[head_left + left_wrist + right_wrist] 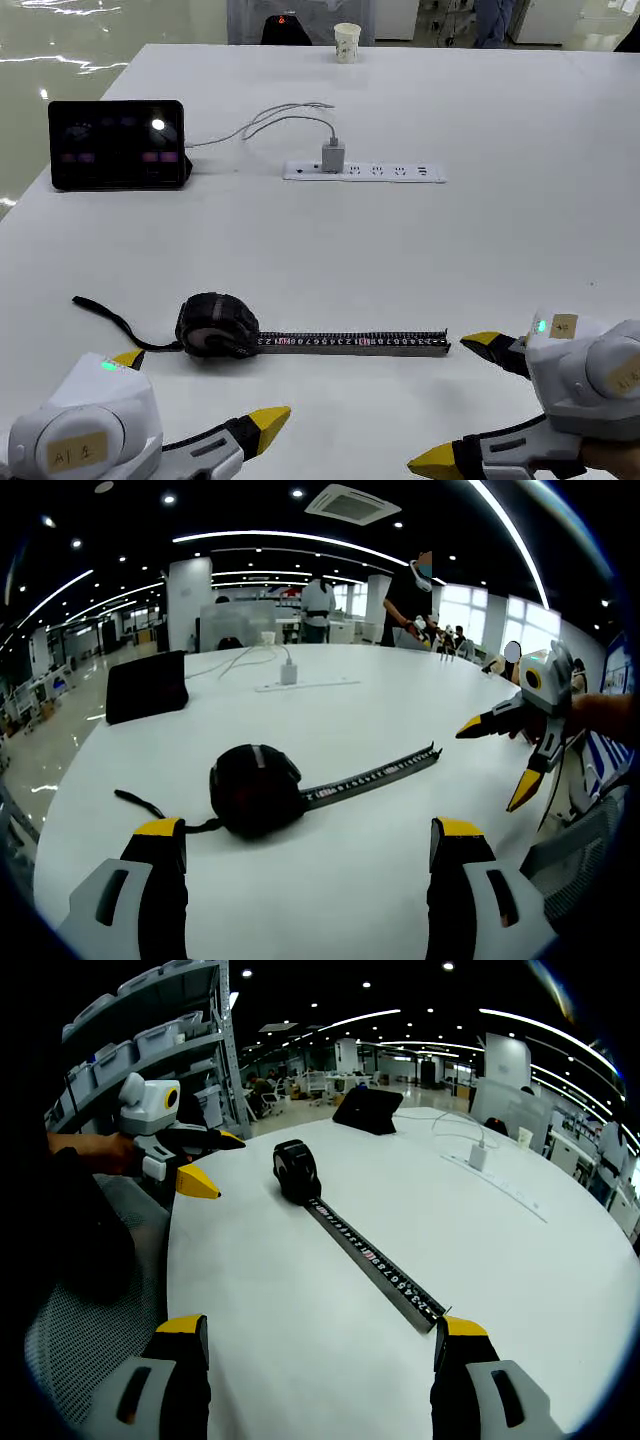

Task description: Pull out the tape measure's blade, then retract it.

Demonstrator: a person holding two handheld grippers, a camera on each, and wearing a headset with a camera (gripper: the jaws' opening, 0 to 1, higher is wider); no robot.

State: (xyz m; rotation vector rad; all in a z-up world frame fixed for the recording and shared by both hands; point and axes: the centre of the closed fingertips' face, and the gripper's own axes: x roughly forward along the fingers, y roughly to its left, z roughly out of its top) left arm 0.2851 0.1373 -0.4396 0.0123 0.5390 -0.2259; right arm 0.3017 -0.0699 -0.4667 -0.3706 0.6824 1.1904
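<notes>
A black tape measure lies on the white table, its blade drawn out to the right and flat on the surface, its strap trailing left. My left gripper stands open just in front of the case, apart from it. My right gripper is open near the blade's hooked end, not touching it. In the left gripper view the case sits just beyond the open gripper. In the right gripper view the blade's end lies by the right fingertip of the open gripper.
A dark tablet stands at the back left, cabled to a charger in a white power strip. A paper cup sits at the far edge. People stand beyond the table. Shelving rises on my right gripper view's left.
</notes>
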